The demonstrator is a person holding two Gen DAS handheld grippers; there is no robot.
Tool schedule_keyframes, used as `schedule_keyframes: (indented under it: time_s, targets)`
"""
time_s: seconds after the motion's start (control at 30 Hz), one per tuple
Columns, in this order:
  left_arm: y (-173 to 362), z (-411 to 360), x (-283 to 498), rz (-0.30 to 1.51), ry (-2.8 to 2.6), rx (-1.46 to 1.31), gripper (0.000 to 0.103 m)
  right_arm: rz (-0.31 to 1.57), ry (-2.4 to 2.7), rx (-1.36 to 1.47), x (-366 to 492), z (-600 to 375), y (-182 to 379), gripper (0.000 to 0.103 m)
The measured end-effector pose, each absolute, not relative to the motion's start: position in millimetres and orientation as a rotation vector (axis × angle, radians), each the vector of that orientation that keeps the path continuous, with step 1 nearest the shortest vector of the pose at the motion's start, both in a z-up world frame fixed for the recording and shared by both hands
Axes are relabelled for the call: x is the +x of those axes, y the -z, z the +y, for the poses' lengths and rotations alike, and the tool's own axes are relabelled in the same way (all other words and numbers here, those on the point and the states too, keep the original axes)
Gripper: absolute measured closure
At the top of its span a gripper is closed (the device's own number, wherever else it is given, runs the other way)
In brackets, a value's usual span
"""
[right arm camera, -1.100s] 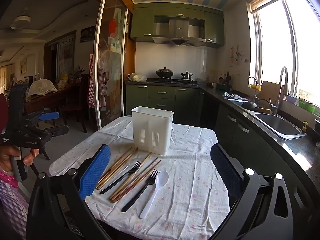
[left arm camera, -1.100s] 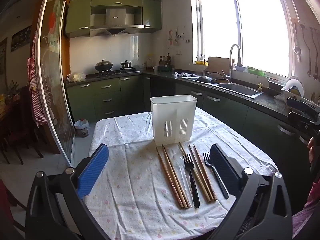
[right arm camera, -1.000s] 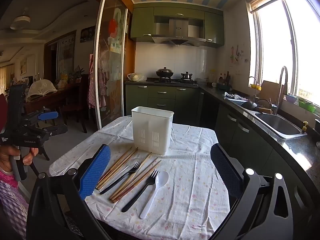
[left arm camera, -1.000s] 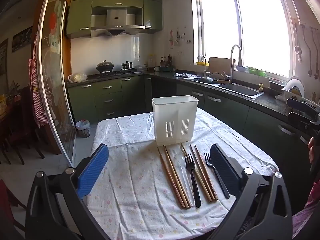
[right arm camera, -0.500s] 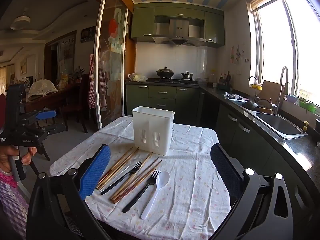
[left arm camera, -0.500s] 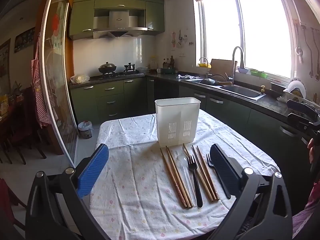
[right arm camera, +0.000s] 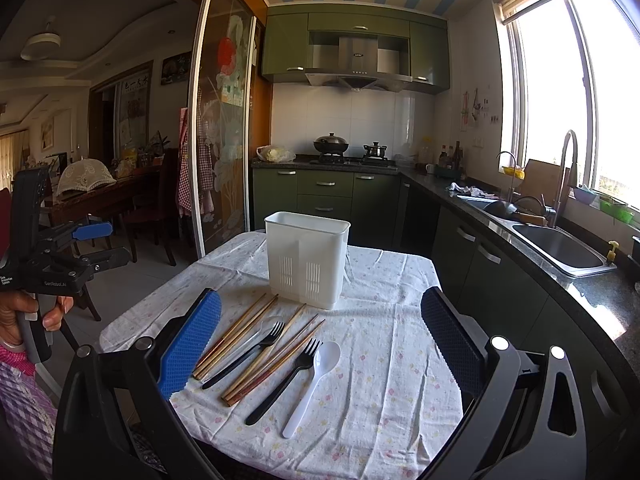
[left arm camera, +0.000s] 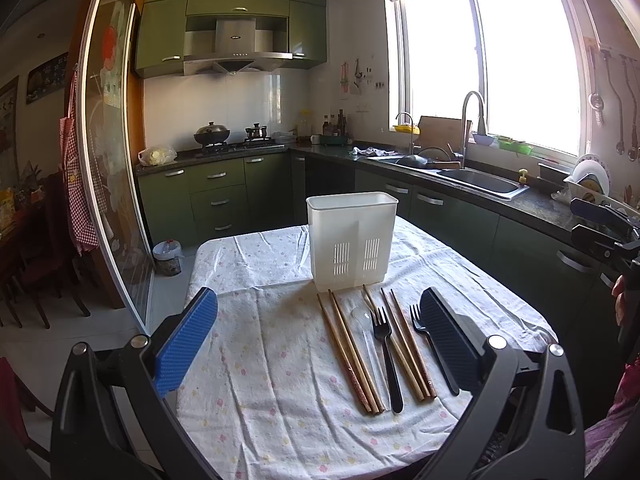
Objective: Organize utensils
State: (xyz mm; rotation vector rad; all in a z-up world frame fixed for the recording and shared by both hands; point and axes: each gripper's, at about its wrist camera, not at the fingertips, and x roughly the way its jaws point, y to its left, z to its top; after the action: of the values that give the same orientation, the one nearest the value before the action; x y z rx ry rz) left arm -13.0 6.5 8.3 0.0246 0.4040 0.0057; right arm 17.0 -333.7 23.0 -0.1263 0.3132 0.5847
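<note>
Nothing has been sorted yet: the white holder (left arm camera: pixel 352 242) stands upright on the clothed table (right arm camera: pixel 384 364), and as far as its open top shows, nothing pokes out of it, though its inside is not visible. All the utensils lie in a loose row on the cloth just in front of the holder, their heads pointing toward it. In the left wrist view, from the side nearest the holder's left corner, there is a pair of chopsticks (left arm camera: pixel 348 346), a clear spoon (left arm camera: pixel 366 336) that is hard to make out against the cloth, a black fork (left arm camera: pixel 385 354), a second set of chopsticks (left arm camera: pixel 404 346) and another black fork (left arm camera: pixel 434 354). The right wrist view adds a white spoon (right arm camera: pixel 314 386) at the far right end of the row, well clear of the holder. The left gripper (left arm camera: pixel 318 338) hangs above the near edge of the table with its fingers spread wide and nothing between them; the right gripper (right arm camera: pixel 320 342) is likewise spread and empty, above the row. This looks like the very start, with the first pick not yet made. The next move probably calls for lowering one gripper over a single item, perhaps the white spoon since it lies apart, closing on its handle, then lifting and tipping it upright into one of the holder's compartments. The chopsticks lie touching one another, so separating them may be fiddly.
</note>
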Motion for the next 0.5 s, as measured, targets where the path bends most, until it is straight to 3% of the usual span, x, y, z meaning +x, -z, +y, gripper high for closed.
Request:
schedule_keyframes:
  time_s: [0.5]
  targets:
    - [-6.1, 4.1, -14.0, 0.407, -0.005, 0.025, 0.006, 0.315, -0.586, -0.125, 17.9, -332.4, -22.6, 0.004]
